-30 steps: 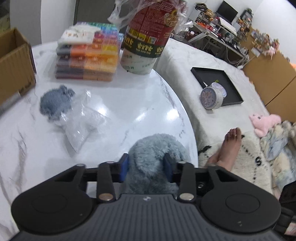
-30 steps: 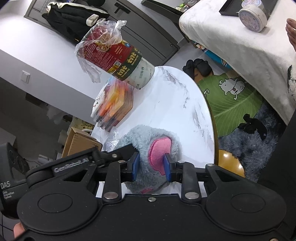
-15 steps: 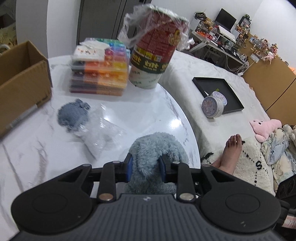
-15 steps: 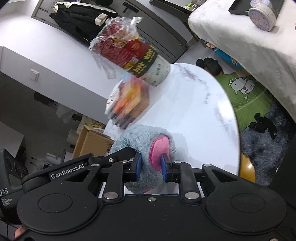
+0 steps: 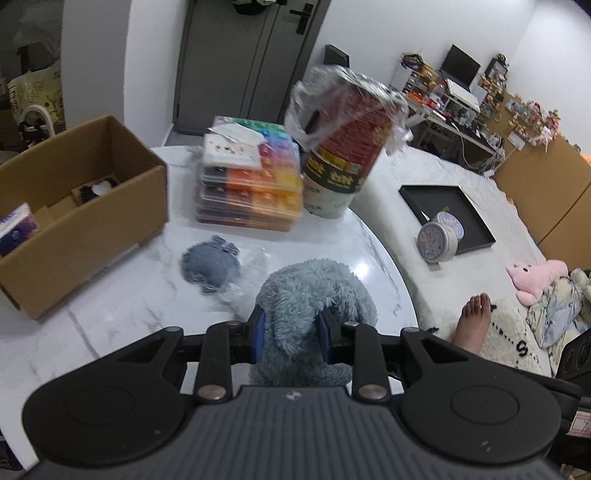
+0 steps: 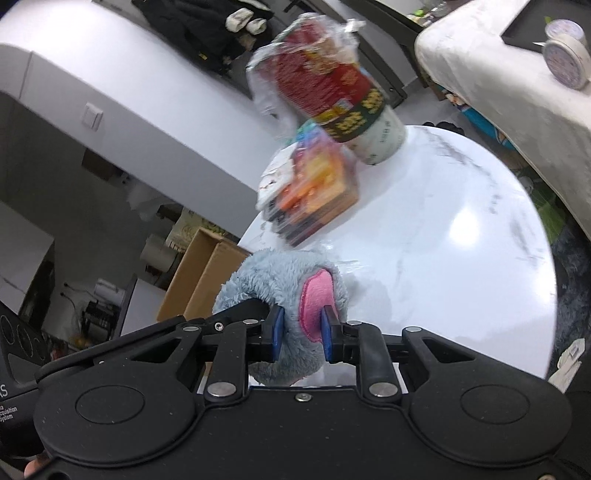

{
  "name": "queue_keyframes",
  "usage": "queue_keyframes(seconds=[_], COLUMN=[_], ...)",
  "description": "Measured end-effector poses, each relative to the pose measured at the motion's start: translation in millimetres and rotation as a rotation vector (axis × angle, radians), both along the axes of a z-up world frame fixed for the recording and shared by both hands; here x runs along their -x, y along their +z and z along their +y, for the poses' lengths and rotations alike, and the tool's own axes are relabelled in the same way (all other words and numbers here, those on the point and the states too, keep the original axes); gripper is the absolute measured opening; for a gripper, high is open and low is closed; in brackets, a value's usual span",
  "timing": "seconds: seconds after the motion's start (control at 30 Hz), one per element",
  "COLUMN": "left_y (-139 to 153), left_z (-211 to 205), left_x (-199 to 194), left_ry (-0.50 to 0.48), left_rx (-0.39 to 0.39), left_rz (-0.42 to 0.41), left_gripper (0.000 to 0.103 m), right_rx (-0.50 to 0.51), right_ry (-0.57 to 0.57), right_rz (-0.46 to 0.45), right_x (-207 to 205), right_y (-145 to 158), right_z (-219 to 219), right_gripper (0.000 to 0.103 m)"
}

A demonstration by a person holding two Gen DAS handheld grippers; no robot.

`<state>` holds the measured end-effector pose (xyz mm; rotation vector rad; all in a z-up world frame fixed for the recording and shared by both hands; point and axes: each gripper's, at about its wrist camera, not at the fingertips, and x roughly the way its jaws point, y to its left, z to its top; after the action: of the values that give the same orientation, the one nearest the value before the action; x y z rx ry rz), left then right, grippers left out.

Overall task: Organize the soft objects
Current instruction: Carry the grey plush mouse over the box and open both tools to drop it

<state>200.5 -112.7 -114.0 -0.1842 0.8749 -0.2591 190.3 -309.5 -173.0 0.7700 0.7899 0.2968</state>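
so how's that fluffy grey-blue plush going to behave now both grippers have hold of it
The plush looks floppy: its pile bulges around the left gripper and the right gripper. It probably sags between the two grips. Likely light, and unlikely to slip from the pinched fur.

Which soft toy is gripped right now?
The fluffy blue-grey plush, clamped by both grippers. The small knitted grey toy lies loose on the table; the pink plush is off it.

A white marble-top round table (image 5: 122, 321) stands before white walls (image 5: 380, 33) and a grey double door (image 5: 243, 62). A cluttered desk (image 5: 458, 122) with a dark monitor (image 5: 461, 68) lines the far wall beside a white-covered bed (image 5: 480, 199).
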Motion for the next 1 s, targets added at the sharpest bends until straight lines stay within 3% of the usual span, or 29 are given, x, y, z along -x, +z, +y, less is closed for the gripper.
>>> queue_keyframes(seconds=[0.37,1.0], left_y=[29,56], left_z=[55,141], left_x=[-10,-44], left_ry=[0.077,0.198], left_rx=[0.022,0.085], left_rz=[-0.051,-0.095], left_gripper=[0.027,0.027], right_rx=[0.015,0.097], right_ry=[0.07,0.191], right_rz=[-0.033,-0.077], right_x=[-29,-86], right_y=[31,75], right_z=[53,137], right_gripper=[0.021,0.021])
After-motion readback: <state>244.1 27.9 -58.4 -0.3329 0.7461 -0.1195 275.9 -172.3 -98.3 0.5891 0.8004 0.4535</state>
